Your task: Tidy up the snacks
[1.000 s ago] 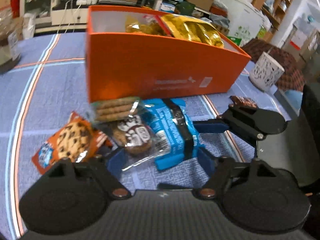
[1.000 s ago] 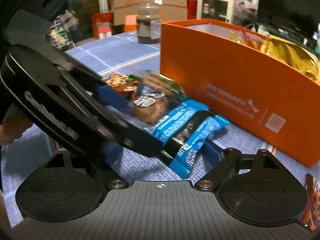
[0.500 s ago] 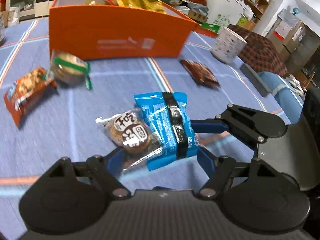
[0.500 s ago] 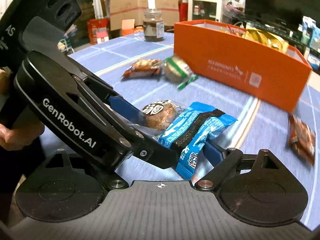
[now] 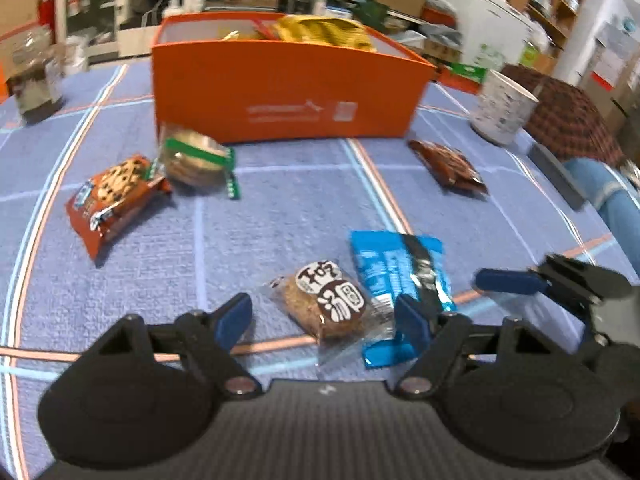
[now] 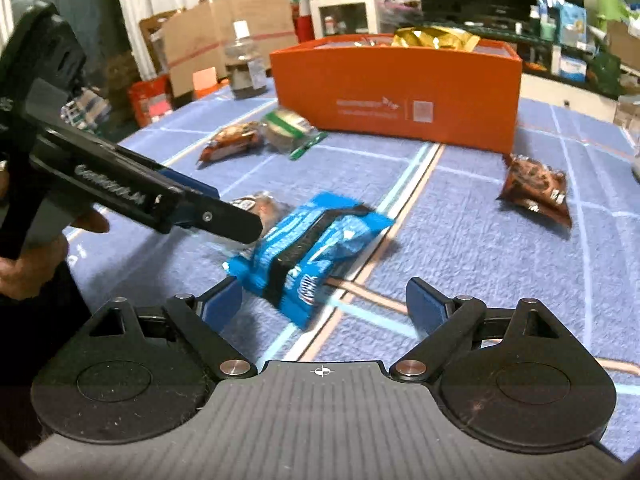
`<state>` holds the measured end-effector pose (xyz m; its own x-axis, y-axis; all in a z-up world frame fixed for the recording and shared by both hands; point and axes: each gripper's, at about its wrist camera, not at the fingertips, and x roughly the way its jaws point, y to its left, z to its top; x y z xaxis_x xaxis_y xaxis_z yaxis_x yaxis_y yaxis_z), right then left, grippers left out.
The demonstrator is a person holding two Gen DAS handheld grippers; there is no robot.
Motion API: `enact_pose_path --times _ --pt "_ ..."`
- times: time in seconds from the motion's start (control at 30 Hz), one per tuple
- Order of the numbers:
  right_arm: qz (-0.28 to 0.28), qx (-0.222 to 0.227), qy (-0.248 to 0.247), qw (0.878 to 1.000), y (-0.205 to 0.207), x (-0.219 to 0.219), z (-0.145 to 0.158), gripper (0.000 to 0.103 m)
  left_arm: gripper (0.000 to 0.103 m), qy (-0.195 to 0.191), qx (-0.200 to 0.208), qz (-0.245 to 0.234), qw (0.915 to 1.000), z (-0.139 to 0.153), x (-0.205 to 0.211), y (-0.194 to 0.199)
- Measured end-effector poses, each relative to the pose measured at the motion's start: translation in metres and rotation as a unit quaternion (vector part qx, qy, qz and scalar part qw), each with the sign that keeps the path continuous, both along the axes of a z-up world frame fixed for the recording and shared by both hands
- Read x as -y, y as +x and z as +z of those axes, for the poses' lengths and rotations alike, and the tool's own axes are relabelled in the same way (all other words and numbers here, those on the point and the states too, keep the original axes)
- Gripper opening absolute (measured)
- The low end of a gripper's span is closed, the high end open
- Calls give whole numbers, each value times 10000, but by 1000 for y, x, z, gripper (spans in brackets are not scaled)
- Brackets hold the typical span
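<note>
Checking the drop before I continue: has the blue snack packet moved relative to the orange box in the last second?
Yes. The blue snack packet was up against the orange box; it now lies well clear of it, nearer the camera.

Bright snacks on a blue counter with stripes

The counter is blue with thin lines of white, light blue and orange that cross like a big check. The box at the top middle is bright orange with small white print, and a shiny gold bag pokes out. At the left lies an orange-red cookie pack, with a green and white pack beside it. At the right is a dark brown pack. Low in the middle is a clear pack with a brown cookie and white letters, next to a blue pack with a black band. Each claw is black with blue pads. The cup at the right is white with grey marks.
</note>
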<state>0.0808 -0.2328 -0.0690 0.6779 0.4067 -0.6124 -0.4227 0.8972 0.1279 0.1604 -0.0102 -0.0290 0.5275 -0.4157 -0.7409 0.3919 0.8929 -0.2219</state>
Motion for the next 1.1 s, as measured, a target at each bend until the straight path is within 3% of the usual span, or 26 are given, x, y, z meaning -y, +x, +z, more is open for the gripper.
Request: enact_pose_path --times 0.1,0.33,0.37,0.5,0.6,0.87,1.03,1.1 --pt "3 -6 133 9999 4 2 1 83 83 145 107 171 9997 -3 -4 4" --pt "-27 -24 115 9999 13 -5 -1 83 81 619 178 675 9956 -6 -37 18" --pt "-32 1 109 9999 14 -7 -1 83 76 558 168 701 9958 -3 -42 17" --pt "-66 93 184 9998 20 -11 3 85 77 -190 -99 487 9986 5 -49 2" --pt "-75 150 186 9997 25 -15 4 85 77 -535 -335 261 9977 0 -38 -4" --pt "-97 -49 -62 9999 35 -20 -7 85 77 -499 -341 117 9981 -3 -25 -5" --pt "445 -191 364 9982 13 -20 -5 87 77 -543 -339 66 9979 -1 -31 -7" --pt "313 -36 321 9990 7 -19 -1 87 77 -554 -320 10 9980 0 -29 -8"
